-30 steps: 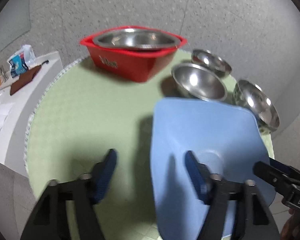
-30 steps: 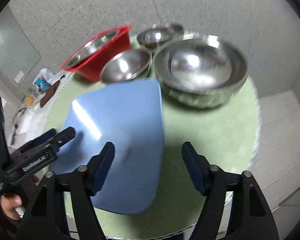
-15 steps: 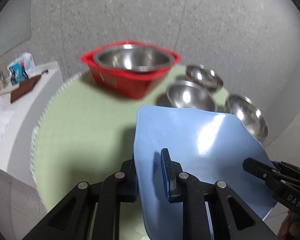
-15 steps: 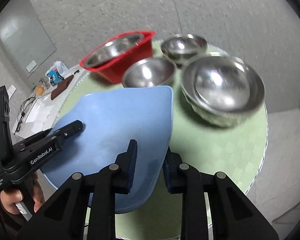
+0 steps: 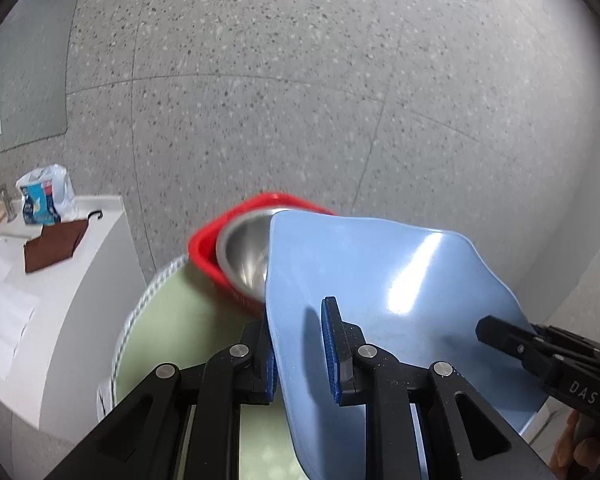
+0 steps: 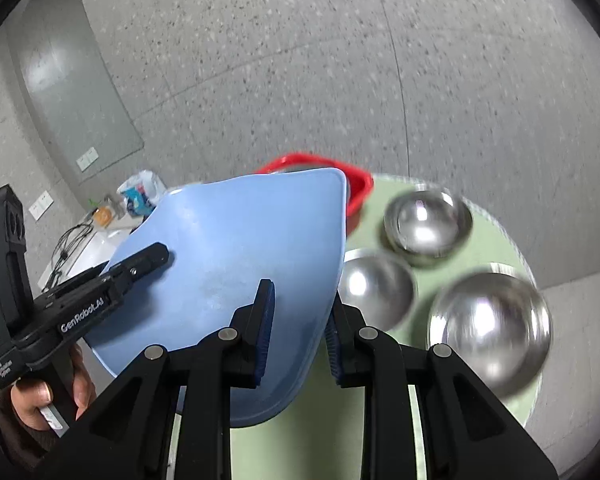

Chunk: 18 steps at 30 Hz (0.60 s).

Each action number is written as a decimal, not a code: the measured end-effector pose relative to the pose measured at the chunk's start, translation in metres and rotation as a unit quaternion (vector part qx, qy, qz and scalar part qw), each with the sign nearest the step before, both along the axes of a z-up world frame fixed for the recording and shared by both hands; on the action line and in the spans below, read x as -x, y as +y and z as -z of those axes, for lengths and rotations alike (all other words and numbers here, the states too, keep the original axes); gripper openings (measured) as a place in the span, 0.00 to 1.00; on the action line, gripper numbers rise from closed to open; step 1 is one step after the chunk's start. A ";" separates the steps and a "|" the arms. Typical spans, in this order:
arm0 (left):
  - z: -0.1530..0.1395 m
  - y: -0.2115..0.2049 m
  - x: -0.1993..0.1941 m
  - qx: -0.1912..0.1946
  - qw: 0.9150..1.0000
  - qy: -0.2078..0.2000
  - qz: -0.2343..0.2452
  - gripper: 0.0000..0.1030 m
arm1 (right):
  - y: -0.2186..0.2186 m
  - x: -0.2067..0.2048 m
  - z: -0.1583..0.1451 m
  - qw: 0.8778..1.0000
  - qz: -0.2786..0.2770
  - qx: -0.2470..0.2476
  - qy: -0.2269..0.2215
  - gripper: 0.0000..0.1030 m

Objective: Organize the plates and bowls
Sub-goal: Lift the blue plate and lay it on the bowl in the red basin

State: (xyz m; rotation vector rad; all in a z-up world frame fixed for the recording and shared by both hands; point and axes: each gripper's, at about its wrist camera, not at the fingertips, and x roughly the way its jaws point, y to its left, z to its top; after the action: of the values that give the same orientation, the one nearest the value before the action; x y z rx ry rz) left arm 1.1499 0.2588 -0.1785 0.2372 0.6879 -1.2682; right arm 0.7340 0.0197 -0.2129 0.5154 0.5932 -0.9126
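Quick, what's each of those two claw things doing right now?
Left gripper: closed on one edge of the blue plate.
Right gripper: closed on the opposite edge of it.

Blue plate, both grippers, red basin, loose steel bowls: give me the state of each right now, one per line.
blue plate: off the table, tilted, gripped on two opposite edges.
left gripper: shut on the blue plate's edge.
right gripper: shut on the opposite edge.
red basin: on the green mat, a steel bowl nested inside.
three steel bowls: upright, empty, separate on the mat.
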 end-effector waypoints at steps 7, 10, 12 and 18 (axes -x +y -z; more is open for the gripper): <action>0.024 -0.076 -0.047 -0.022 1.000 0.001 -0.006 0.15 | -0.065 -0.043 0.009 1.000 0.011 0.006 0.023 0.23; 0.040 -0.105 -0.067 -0.043 0.999 0.001 -0.014 0.15 | -0.094 -0.062 0.023 0.999 0.015 -0.007 0.037 0.23; 0.050 -0.124 -0.077 -0.057 0.998 0.005 -0.017 0.15 | -0.108 -0.071 0.030 0.999 0.016 -0.014 0.046 0.23; 0.077 -0.164 -0.096 -0.088 0.996 0.004 -0.023 0.16 | -0.136 -0.091 0.058 0.996 0.023 -0.035 0.080 0.23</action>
State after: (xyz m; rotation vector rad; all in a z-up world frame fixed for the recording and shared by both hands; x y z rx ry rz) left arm 1.2462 0.0943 -0.2558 0.3595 0.8099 -1.1664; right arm 0.8246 -0.1160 -0.2711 0.5231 0.7630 -0.9858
